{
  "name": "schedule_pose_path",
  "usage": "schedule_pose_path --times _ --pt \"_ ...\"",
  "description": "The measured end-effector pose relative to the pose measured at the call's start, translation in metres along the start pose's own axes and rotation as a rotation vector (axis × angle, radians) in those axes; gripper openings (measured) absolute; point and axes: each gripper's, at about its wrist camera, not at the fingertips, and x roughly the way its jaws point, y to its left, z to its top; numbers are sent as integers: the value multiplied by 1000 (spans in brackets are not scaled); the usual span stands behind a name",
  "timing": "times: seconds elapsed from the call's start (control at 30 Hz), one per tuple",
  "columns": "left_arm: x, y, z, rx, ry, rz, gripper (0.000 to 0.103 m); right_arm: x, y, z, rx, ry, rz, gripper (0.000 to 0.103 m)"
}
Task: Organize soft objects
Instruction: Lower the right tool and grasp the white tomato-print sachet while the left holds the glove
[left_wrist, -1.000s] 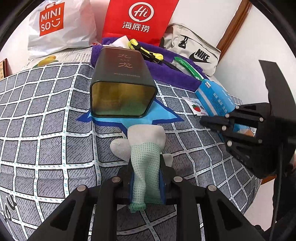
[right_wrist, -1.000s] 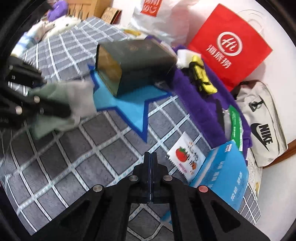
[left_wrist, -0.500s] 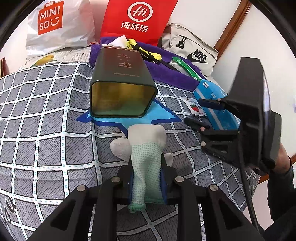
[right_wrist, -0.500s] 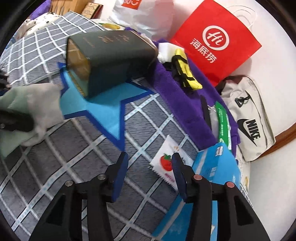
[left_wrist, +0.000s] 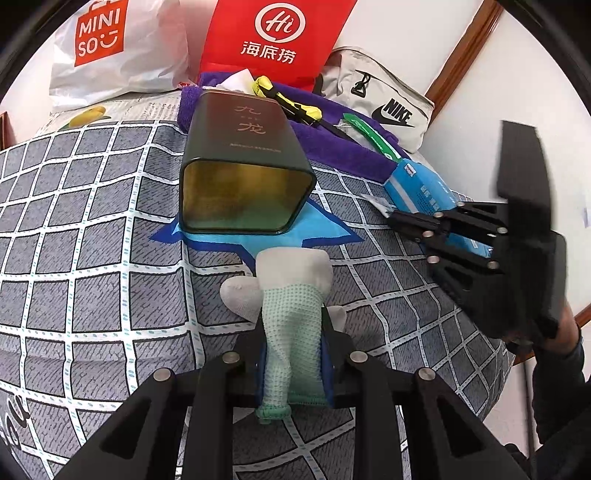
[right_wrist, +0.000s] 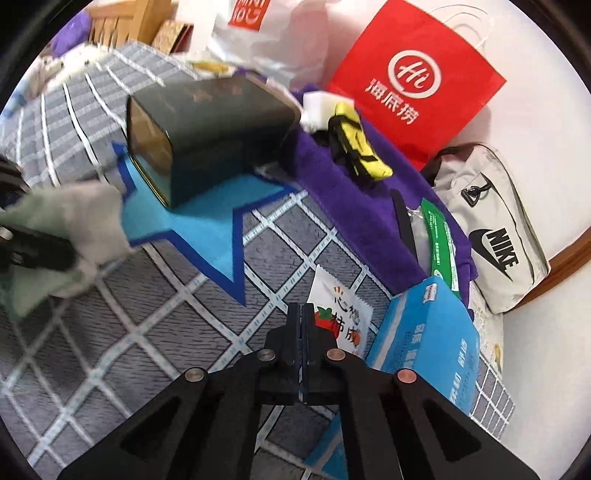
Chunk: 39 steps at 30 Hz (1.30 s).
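1. Left gripper, bottom centre of the left wrist view: pads clamped on a glove, pale green knit cuff between the fingers, white fabric bunched beyond the tips.
2. The glove sits low over the grey checked bedcover, just in front of a blue star patch. In the right wrist view the same glove shows blurred at the left edge, touching the star's point.
3. Dark green tin lies on its side on the star patch, open gold-lined mouth facing the left camera, centre of frame. The mouth looks empty as far as visible.
4. Right gripper, bottom centre of its own view: jaws pressed together, nothing between them; they have just been closing. It hovers over a small strawberry sachet beside a blue tissue pack, lower right.
5. From the left view, the right gripper comes in from the right edge, held by a hand in a dark sleeve.
6. Purple towel runs diagonally behind the tin, with a yellow-black tool and a green packet on it.
7. Back row, top of frame: white MINISO bag, red paper bag, beige Nike pouch against the wall.
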Motion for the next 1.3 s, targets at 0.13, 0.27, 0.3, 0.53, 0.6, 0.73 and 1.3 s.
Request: schedule_pose_path --times 0.13,0.27,0.3,0.53,0.6,0.73,1.3 --pt "0 -1 1 1 1 5 23 -21 -7 0 58 -34 70 0" --pt "-1 -1 1 -9 -2 12 23 -37 -2 -2 85 -56 157 0" --pt "-2 -2 1 -8 -4 18 23 -41 0 -4 95 -61 184 0" --pt "-12 -4 -4 2 -10 75 23 -48 7 -31 207 -26 318 2" --pt "-14 -2 -7 -5 -11 84 23 -51 5 -38 229 -26 319 2" --pt "-14 1 -9 -9 -5 84 23 -56 -2 -44 268 -52 271 50" --pt "-3 -10 -5 49 0 116 43 -10 6 -39 321 -1 198 69"
